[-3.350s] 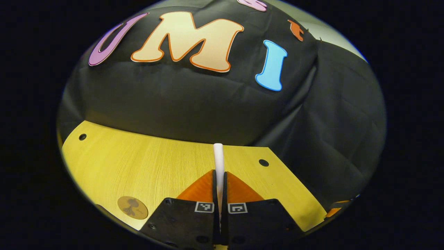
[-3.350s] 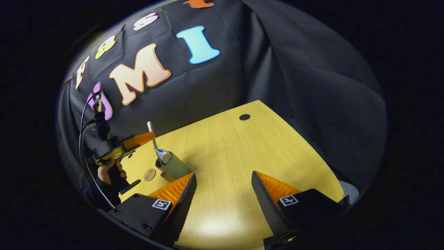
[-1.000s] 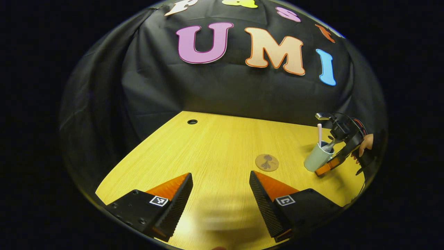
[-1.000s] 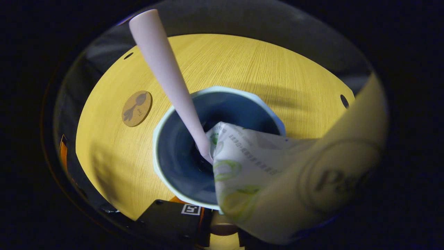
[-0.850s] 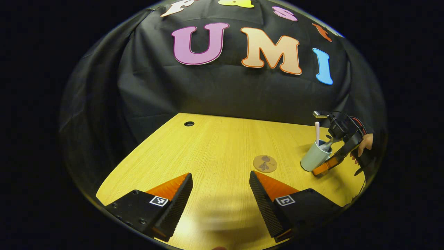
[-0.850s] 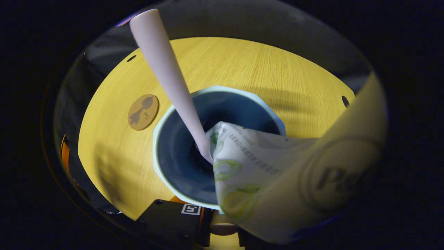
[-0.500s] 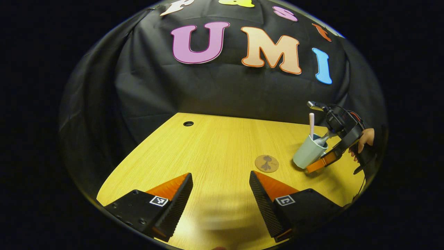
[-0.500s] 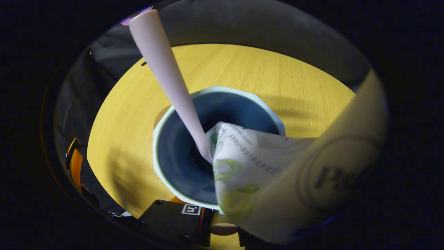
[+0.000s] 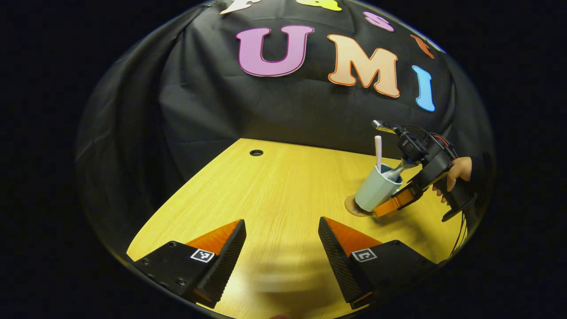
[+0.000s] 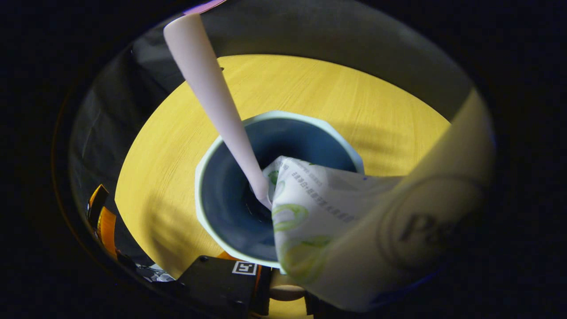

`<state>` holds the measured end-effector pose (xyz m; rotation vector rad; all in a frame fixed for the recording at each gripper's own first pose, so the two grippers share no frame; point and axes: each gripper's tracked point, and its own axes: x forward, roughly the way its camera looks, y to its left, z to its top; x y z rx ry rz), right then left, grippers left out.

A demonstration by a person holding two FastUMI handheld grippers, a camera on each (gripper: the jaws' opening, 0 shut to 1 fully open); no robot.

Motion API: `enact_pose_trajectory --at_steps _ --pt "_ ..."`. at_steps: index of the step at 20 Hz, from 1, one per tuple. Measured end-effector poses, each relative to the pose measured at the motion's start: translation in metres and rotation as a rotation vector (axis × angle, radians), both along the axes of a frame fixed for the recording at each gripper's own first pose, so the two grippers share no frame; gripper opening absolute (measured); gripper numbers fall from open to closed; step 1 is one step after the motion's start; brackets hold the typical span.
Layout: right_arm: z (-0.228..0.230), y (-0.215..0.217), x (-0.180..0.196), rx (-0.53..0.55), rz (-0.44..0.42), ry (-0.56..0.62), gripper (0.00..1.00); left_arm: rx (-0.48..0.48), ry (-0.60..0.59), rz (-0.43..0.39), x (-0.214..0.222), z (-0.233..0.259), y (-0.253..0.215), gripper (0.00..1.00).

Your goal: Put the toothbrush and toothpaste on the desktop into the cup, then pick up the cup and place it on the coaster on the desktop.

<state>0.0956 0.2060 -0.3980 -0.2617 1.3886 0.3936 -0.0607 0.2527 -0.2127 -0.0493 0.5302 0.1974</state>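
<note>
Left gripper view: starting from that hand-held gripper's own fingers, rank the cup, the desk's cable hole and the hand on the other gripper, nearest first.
1. Cup, ahead to the right, tilted over the coaster, toothbrush standing in it.
2. Hand, further right, past the cup, on the other hand-held gripper's handle.
3. Cable hole, ahead and slightly left, at the desk's back edge.

My left gripper (image 9: 281, 248) hangs low over the desk with its two fingers spread wide apart and nothing between them. In the left gripper view my right gripper (image 9: 390, 204) sits farther off at the right, tilted downward, its fingers closed on the cup (image 9: 375, 191). My right hand (image 9: 452, 173) wraps the handle behind it, wrist angled down.
</note>
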Motion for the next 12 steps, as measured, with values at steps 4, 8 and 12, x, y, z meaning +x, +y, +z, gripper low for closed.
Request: enact_pose_trajectory --at_steps 4,8,12 --pt "0.005 0.017 -0.007 -0.051 0.034 -0.011 0.29 0.003 0.002 0.007 -0.004 0.001 0.004 0.96" --pt "0.043 0.018 -0.007 -0.005 0.044 -0.062 0.55 0.012 -0.015 -0.008 0.002 0.009 -0.008 0.96" --pt "0.089 0.001 -0.013 0.041 0.057 -0.178 0.89 0.012 -0.046 -0.054 0.018 0.023 -0.037 0.95"
